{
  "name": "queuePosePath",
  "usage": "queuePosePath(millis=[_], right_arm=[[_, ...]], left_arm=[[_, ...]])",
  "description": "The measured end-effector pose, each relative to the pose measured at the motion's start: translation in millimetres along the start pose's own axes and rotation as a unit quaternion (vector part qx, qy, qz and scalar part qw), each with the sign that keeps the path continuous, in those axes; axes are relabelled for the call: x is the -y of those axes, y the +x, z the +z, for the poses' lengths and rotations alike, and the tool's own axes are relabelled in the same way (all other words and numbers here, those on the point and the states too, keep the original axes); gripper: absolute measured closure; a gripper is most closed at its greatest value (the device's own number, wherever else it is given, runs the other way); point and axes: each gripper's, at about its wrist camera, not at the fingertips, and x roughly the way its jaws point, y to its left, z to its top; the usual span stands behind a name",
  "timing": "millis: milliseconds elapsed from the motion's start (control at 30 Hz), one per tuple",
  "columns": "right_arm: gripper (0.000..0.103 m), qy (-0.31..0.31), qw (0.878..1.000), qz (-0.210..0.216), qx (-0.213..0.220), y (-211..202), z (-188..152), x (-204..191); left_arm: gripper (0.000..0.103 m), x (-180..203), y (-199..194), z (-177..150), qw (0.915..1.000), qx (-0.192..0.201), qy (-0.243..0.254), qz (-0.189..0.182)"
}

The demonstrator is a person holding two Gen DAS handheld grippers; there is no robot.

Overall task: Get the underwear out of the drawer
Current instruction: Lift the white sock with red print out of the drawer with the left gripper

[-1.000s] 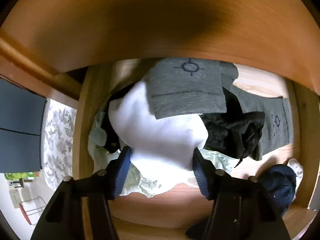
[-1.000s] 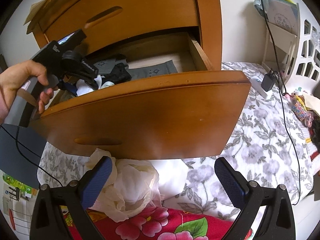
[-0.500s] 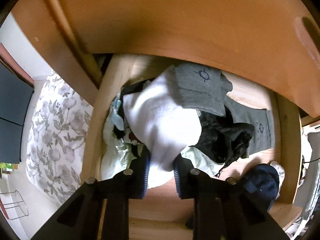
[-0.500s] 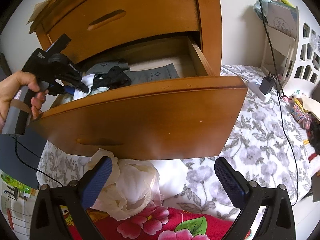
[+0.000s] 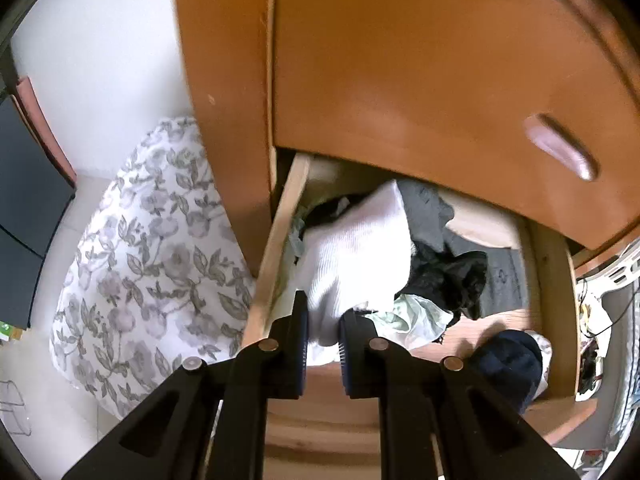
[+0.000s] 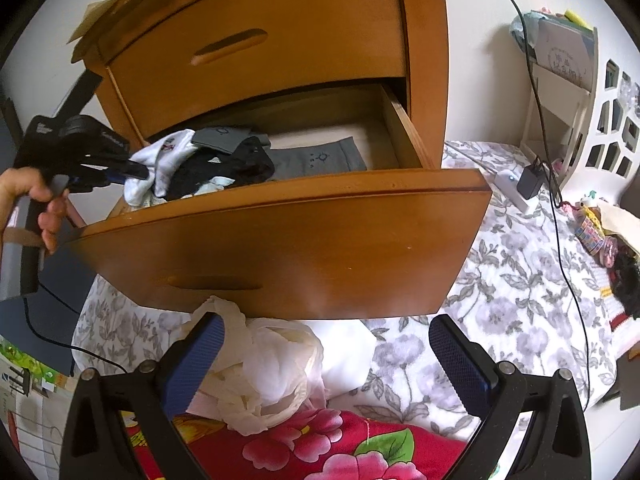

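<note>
The wooden drawer (image 6: 280, 248) stands pulled open, full of clothes. A white piece of underwear (image 5: 356, 256) is pinched at its near edge between the pads of my left gripper (image 5: 322, 320), whose jaws are still closing on it. The cloth is stretched up out of the pile by the drawer's left wall (image 5: 276, 256). From the right wrist view, a hand holds the left gripper (image 6: 136, 170) at the drawer's left end, with the white underwear (image 6: 164, 156) trailing from it. My right gripper (image 6: 324, 322) hangs open and empty in front of the drawer front.
Black garments (image 5: 448, 280), grey pieces (image 6: 316, 158) and a navy bundle (image 5: 508, 364) lie in the drawer. A closed upper drawer (image 6: 256, 40) overhangs it. On the floral bedsheet (image 6: 500, 280) below lie crumpled white cloth (image 6: 272, 364), red flowered fabric (image 6: 320, 444) and a charger with cables (image 6: 528, 182).
The left gripper's jaws closed onto the white underwear, then rose and drew back toward the drawer's left side, pulling the cloth up. The right gripper stayed put.
</note>
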Motion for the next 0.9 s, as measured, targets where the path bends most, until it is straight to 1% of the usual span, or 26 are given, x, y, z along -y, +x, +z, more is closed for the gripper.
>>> queuePosePath(millis=[233, 367, 500, 733, 867, 900], right_arm=[[0.0, -0.013, 1.0, -0.004, 0.01, -12, 0, -9], [0.0, -0.021, 1.0, -0.005, 0.017, -21, -1, -16], [0.0, -0.027, 0.999, -0.004, 0.023, -29, -3, -21], [0.0, -0.042, 0.998, -0.009, 0.039, -48, -5, -32], [0.0, -0.047, 0.998, -0.01, 0.047, -58, -6, -35], [0.0, -0.048, 0.998, -0.011, 0.049, -61, -7, -36]], left_arm=[[0.09, -8, -46, -17, 0.9975, 0.07, 0.0, -0.011], [0.09, -13, -79, -34, 0.9926, 0.12, 0.003, -0.019], [0.09, -15, -102, -53, 0.9879, 0.152, 0.003, -0.032], [0.09, -7, -155, -80, 0.9754, 0.214, 0.022, -0.05], [0.09, -4, -188, -96, 0.9671, 0.241, 0.034, -0.075], [0.09, -3, -198, -103, 0.9638, 0.251, 0.039, -0.083]])
